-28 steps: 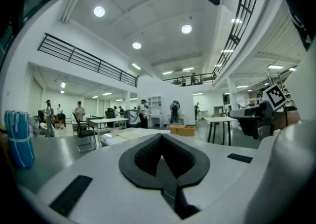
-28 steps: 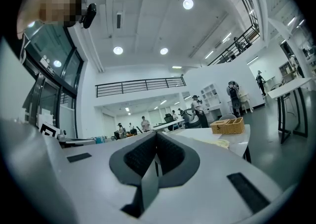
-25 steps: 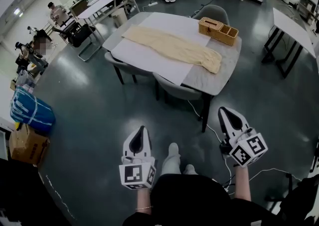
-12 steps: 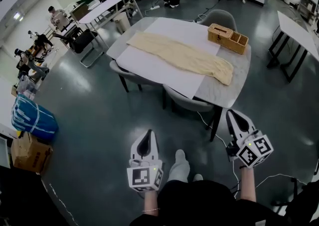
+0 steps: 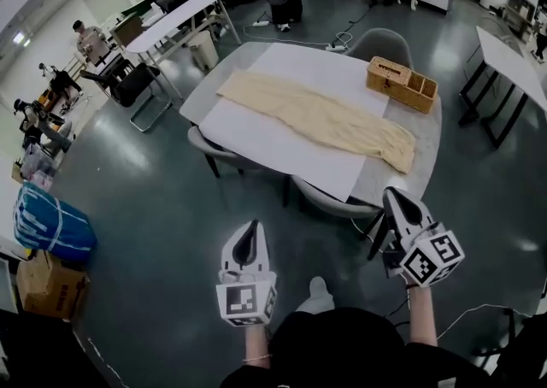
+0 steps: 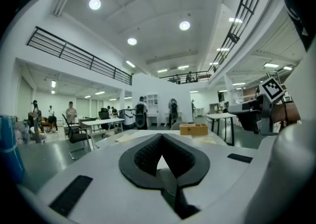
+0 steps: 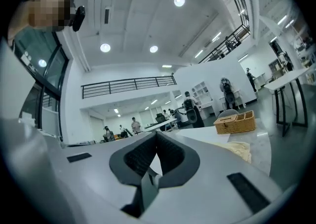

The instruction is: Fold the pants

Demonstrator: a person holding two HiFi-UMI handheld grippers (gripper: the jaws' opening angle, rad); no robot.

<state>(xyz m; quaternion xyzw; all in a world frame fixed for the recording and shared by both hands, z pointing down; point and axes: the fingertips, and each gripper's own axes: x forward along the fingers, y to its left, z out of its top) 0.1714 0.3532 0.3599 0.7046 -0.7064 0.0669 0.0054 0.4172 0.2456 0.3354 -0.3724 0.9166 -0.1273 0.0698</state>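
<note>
left hand-held gripper (image 5: 248,231) level, jaws together (empty) | right hand-held gripper (image 5: 394,200) likewise | pants (image 5: 316,117) full-length on table (image 5: 198,89) only in head view

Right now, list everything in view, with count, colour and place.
long cream fabric pants: one, cream, flat on the sheet
white rectangular sheet: one, white, on the table
grey table: one, grey, ahead
tan woven box: one, tan, table's far right corner
grey chairs: three, grey, around table
blue bundle: one, blue, floor left
brown cardboard box: one, brown, beside bundle
left gripper: one, white, shut, empty
right gripper: one, white, shut, empty
</note>
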